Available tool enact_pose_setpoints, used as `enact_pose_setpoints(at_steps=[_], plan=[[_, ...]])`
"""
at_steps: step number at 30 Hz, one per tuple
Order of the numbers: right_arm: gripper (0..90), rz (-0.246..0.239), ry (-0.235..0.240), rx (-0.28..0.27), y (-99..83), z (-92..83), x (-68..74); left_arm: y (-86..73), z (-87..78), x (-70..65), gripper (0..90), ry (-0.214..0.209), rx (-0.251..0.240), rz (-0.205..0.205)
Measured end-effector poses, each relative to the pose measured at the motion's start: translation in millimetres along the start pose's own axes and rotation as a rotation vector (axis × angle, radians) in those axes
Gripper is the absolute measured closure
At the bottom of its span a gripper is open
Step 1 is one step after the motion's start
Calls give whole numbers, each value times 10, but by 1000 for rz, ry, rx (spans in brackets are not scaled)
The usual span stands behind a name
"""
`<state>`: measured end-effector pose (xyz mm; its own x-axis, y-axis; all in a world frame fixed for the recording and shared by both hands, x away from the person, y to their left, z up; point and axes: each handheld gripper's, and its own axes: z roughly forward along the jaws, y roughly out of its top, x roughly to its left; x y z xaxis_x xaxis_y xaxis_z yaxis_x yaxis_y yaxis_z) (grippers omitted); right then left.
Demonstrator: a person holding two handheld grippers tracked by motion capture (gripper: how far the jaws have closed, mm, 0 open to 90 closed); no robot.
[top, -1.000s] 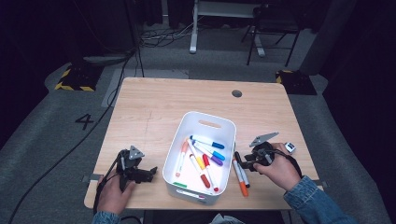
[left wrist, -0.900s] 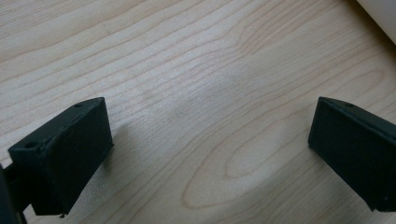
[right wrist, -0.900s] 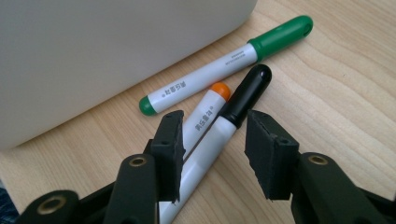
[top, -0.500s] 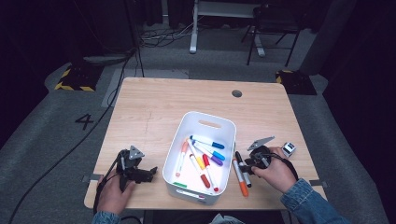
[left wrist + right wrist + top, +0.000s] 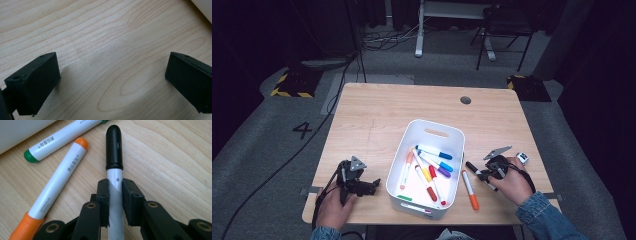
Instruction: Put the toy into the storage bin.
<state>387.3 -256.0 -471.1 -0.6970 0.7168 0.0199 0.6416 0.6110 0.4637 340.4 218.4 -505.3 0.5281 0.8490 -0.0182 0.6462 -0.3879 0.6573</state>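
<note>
Wooden table [image 5: 377, 120] — grey carpeted floor [image 5: 272, 135] around.

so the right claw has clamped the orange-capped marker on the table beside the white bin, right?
Not quite: the right claw has clamped the black-capped marker, not the orange one. The right gripper view shows its pads pressing on the white barrel just below the black cap, while the orange-capped marker lies free on the table next to it, beside the white bin.

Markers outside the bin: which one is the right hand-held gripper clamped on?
The black-capped marker, pinched by the right hand-held gripper. The orange-capped marker and green-capped marker lie loose beside it.
</note>
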Motion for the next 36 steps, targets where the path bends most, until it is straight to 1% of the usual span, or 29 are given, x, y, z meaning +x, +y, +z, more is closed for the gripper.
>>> enact_pose_setpoints(at_steps=[3,5,7,12,15,17,18,20,21,22,23,24,25,26,27,28,29,30,31,33,35,36], plan=[[769,7,-8,-3,-3,-1,1,0,0,0,0,0,0,0],[770,7,-8,-7,-10,-2,-1,1,-1,0,0,-7,5,-2],[770,17,-2,-8,-15,-6,-4,2,-4,2,0,-3,5,1],[770,39,17,-30,-31,-19,-37,1,-3,1,0,-6,5,-2],[770,42,24,-46,-26,-62,-39,2,-3,2,0,-4,5,0],[770,31,22,-55,-16,-100,-46,1,-2,1,0,-6,5,-2],[770,36,24,-60,-8,-124,-43,1,-2,1,0,-6,5,-2],[770,25,25,-73,4,-167,-45,2,-4,2,0,-3,5,1],[770,37,31,-82,14,-193,-31,2,-3,2,0,-4,4,1],[770,28,31,-88,22,-219,-32,1,-2,1,0,-1,2,0],[770,26,28,-93,31,-248,-27,0,0,0,0,-1,0,0],[770,28,34,-99,41,-279,-20,0,0,0,0,-1,0,0],[770,19,35,-108,52,-308,-22,2,-4,3,0,-4,6,2],[770,25,39,-111,65,-344,-14,0,-1,0,0,0,0,0],[770,25,39,-111,65,-344,-14,0,-1,0,0,0,0,0],[770,23,42,-125,90,-410,-9,0,0,0,0,0,0,0],[770,35,57,-133,103,-445,-2,0,-2,1,0,-1,2,0],[770,35,62,-141,114,-478,1,2,-3,2,0,-3,5,1],[770,31,60,-144,125,-511,7,0,0,0,0,0,-1,0],[770,22,55,-159,147,-576,21,2,-3,2,0,-5,5,0],[770,25,55,-170,168,-648,43,-1,2,1,0,-2,-2,-1],[770,21,53,-180,178,-681,49,1,0,2,0,-10,3,-3]])
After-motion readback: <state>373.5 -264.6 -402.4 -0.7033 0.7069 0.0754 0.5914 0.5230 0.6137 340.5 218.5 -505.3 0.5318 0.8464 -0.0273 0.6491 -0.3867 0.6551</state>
